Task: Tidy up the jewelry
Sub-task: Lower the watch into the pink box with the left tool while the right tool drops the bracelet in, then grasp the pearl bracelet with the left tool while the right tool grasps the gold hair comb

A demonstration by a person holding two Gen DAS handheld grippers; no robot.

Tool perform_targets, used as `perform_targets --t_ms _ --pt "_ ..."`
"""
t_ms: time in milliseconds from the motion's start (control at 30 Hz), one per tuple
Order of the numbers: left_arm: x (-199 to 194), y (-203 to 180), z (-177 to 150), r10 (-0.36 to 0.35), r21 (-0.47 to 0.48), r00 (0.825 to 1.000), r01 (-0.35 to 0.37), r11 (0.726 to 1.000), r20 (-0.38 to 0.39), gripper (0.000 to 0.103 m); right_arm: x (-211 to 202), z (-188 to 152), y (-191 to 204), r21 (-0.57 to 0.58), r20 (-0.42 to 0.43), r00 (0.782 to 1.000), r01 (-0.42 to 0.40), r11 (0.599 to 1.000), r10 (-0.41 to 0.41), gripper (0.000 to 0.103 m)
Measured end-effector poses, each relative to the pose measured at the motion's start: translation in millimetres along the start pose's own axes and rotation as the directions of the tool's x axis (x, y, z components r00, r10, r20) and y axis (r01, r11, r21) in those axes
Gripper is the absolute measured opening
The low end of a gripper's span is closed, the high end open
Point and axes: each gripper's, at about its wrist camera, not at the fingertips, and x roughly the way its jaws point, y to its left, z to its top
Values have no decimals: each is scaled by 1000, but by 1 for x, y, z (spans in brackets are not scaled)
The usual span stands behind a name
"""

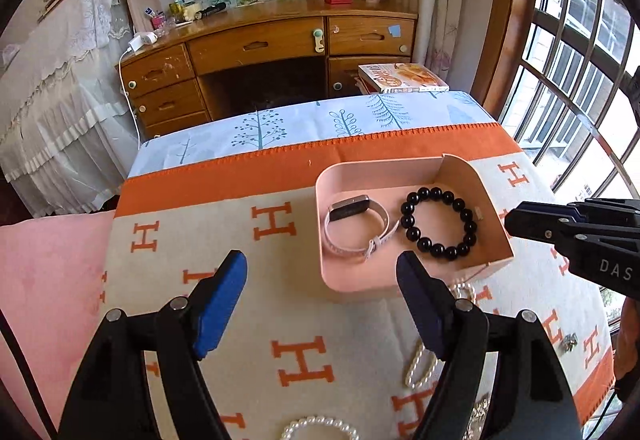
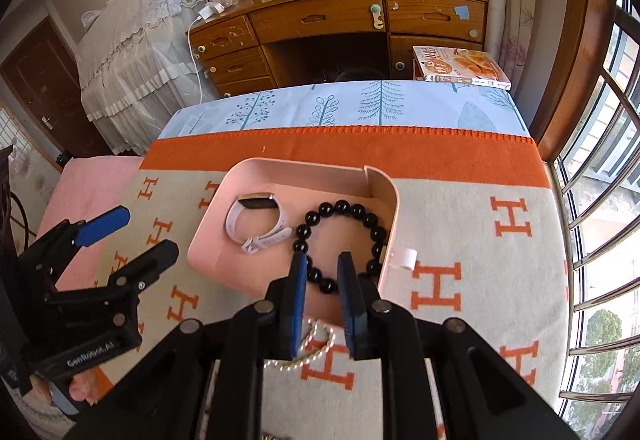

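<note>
A pink tray point(image 1: 404, 169) point(image 2: 304, 169) sits on the orange-and-cream blanket. In it lie a white wristband watch point(image 1: 354, 226) point(image 2: 260, 217) and a black bead bracelet point(image 1: 438, 222) point(image 2: 340, 207). My left gripper point(image 1: 320, 258) point(image 2: 152, 232) is open wide at the tray's near left corner, with nothing between its blue pads. My right gripper point(image 2: 322, 260) point(image 1: 510, 217) hovers over the tray's near right part above the black beads, its pads a narrow gap apart and holding nothing. Pearl bracelets point(image 1: 320, 428) point(image 2: 316, 344) and a pearl strand point(image 1: 420, 368) lie on the blanket nearer to me.
A small metal charm point(image 1: 568, 340) lies on the blanket at the right. A book point(image 1: 404, 77) point(image 2: 460, 67) rests at the far edge, a wooden desk point(image 1: 260, 43) behind it. A barred window point(image 1: 580, 59) is on the right, pink bedding point(image 1: 48, 280) on the left.
</note>
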Motion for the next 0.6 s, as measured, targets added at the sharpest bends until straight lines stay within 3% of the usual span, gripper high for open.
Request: perform_targets --t_ms 267,433,600 --pt "-39 37 -40 -45 -100 998 39 994 -50 76 -36 -50 20 -49 -30 998 -54 997 53 16" --pt "-43 53 -72 -21 -123 996 10 992 -92 80 -51 -80 29 -73 -31 996 -82 994 80 35" --pt "-27 67 -112 -40 -175 984 9 985 -171 80 -46 -107 36 -104 -61 995 -81 991 75 35"
